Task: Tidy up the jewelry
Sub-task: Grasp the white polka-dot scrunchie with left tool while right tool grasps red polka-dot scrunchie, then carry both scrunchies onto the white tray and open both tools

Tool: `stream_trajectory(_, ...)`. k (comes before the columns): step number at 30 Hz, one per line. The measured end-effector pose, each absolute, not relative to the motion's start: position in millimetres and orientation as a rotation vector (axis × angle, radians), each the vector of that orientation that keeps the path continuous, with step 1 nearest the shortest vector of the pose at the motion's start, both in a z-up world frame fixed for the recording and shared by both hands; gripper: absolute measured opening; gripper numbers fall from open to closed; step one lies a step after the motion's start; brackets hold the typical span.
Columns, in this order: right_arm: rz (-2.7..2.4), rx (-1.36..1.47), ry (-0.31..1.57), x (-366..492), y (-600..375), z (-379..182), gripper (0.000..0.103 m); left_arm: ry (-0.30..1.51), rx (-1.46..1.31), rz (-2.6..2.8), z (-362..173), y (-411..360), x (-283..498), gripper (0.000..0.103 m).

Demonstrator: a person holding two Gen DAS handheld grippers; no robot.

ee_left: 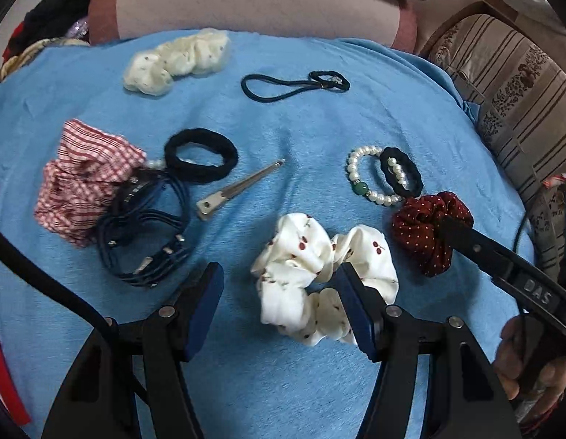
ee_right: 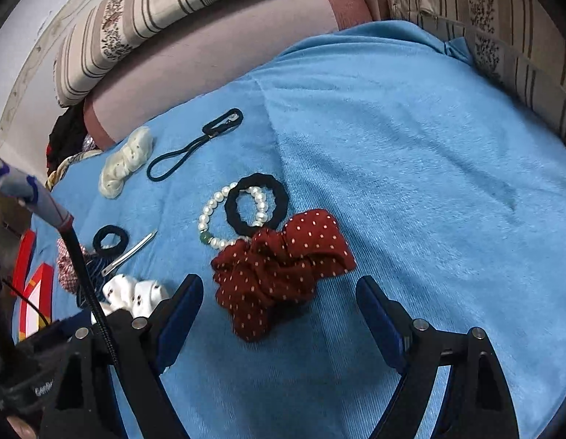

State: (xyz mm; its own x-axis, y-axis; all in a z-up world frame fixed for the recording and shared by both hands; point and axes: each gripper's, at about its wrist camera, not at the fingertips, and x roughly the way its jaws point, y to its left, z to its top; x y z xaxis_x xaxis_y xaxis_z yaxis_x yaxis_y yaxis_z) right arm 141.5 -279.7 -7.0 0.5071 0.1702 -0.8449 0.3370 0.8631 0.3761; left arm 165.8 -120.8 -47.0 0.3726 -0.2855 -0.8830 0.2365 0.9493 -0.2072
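Note:
Hair ties and jewelry lie on a blue cloth (ee_left: 301, 128). A dark red dotted scrunchie (ee_right: 279, 267) lies between and just ahead of my open right gripper (ee_right: 279, 300); it also shows in the left wrist view (ee_left: 418, 230), with the right gripper's finger over it. A pearl bracelet (ee_right: 209, 212) and a small black hair tie (ee_right: 256, 205) overlap just beyond it. My left gripper (ee_left: 279, 289) is open; a white cherry-print scrunchie (ee_left: 301, 263) lies at its right finger. A silver hair clip (ee_left: 239, 190) lies in the middle.
A red checked scrunchie (ee_left: 81, 179), a bundle of dark blue hair ties (ee_left: 143, 230) and a thick black hair tie (ee_left: 200, 159) lie at the left. A cream scrunchie (ee_left: 176, 60) and thin black elastics (ee_left: 293, 86) lie at the back. Striped cushions (ee_left: 520, 102) border the cloth.

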Motion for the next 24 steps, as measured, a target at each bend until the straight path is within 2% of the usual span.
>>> stream_trajectory(2,-0.113,0.539,1.064,146,-278,-11,0.080,1.147,-0.047,-0.340,-50,-124,165,0.063)
stream_trajectory(3,-0.112,0.536,1.074,148,-277,-13,0.070,1.150,-0.039,-0.342,-51,-126,165,0.060)
stream_trajectory(4,-0.110,0.537,1.084,149,-276,-16,0.063,1.154,-0.030,-0.344,-53,-129,165,0.042)
stream_trajectory(5,-0.109,0.537,1.087,150,-275,-18,0.051,1.169,-0.024,-0.350,-56,-132,165,0.029)
stream_trajectory(6,-0.112,0.534,1.085,149,-275,-17,0.042,1.188,-0.021,-0.357,-58,-133,166,0.011)
stream_trajectory(7,-0.106,0.531,1.079,148,-275,-16,0.030,1.200,-0.022,-0.359,-60,-134,165,0.010)
stream_trajectory(9,-0.085,0.523,1.073,146,-273,-12,0.021,1.173,-0.009,-0.348,-54,-133,159,0.009)
stream_trajectory(14,-0.094,0.457,1.037,133,-265,8,0.015,1.102,0.012,-0.342,-26,-126,136,0.009)
stream_trajectory(24,-0.072,0.379,0.959,98,-244,57,0.015,0.951,0.102,-0.265,22,-100,86,0.009)
